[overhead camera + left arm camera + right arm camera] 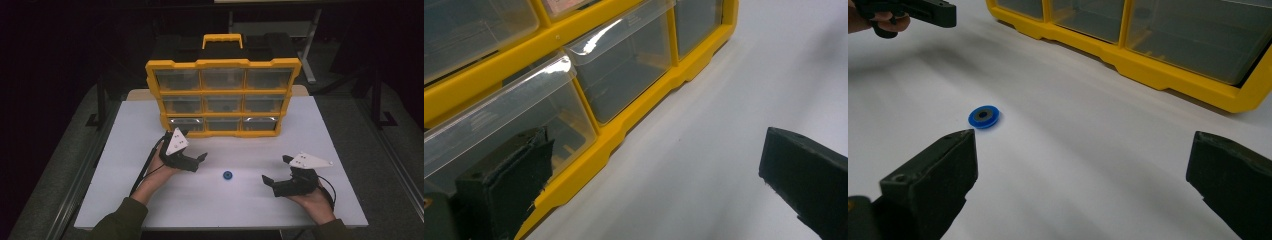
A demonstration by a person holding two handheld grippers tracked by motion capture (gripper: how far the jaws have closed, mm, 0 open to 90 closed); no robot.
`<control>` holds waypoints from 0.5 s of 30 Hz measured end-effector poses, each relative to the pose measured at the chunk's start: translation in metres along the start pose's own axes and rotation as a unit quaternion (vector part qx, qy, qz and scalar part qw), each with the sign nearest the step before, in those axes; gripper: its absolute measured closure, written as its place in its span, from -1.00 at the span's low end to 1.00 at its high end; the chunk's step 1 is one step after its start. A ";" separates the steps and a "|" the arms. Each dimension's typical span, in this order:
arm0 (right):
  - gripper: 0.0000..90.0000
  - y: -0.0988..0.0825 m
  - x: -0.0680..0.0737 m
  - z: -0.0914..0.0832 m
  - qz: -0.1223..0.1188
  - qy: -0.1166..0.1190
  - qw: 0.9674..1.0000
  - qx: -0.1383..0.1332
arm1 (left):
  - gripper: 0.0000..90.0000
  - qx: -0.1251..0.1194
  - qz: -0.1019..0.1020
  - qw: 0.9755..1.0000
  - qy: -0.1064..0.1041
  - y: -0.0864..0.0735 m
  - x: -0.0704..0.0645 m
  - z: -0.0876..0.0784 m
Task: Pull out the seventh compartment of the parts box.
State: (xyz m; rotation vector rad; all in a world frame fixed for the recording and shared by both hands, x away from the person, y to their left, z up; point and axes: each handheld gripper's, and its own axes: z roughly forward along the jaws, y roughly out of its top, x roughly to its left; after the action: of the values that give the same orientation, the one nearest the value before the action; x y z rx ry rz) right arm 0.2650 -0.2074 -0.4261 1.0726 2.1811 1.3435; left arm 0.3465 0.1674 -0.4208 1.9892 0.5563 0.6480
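Between both open grippers: a blue disc (227, 175) on the table (150, 200).
Right gripper (278, 173) (jaws spread, empty) probably approaches next; left gripper (194, 154) gapes near the organizer (222, 91).

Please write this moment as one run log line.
left claw: open, near bottom-left drawer | right claw: open, empty | blue ring: on table, untouched
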 end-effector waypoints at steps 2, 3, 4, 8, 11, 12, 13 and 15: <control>-1.00 0.000 0.000 0.000 0.000 0.000 1.000 0.000 | -1.00 0.000 0.001 1.000 0.001 0.000 0.000 0.000; -1.00 0.000 0.000 0.000 0.000 0.000 1.000 0.000 | -1.00 0.002 0.004 1.000 0.003 0.000 -0.001 0.000; -1.00 0.000 0.000 0.000 0.000 0.000 1.000 0.000 | -1.00 0.002 0.004 1.000 0.003 0.000 -0.001 0.000; -1.00 0.000 0.000 0.000 0.000 0.001 1.000 0.000 | -1.00 0.005 0.010 1.000 0.004 0.000 -0.002 0.000; -1.00 0.000 0.000 0.000 0.000 0.000 1.000 0.000 | -1.00 0.007 0.014 1.000 0.005 0.000 -0.002 0.000; -1.00 0.000 0.000 0.000 -0.001 0.000 1.000 0.000 | -1.00 0.006 0.018 1.000 0.007 0.001 -0.003 0.000; -1.00 0.000 0.000 0.000 -0.001 0.000 1.000 0.000 | -1.00 0.006 0.018 1.000 0.007 0.001 -0.003 0.000; -1.00 0.000 0.000 0.000 -0.002 0.000 1.000 0.000 | -1.00 0.008 0.023 1.000 0.010 0.001 -0.003 0.000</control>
State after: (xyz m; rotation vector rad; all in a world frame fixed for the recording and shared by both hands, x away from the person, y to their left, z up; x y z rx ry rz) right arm 0.2645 -0.2073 -0.4258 1.0686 2.1821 1.3413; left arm 0.3441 0.1647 -0.4205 2.0181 0.5315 0.6942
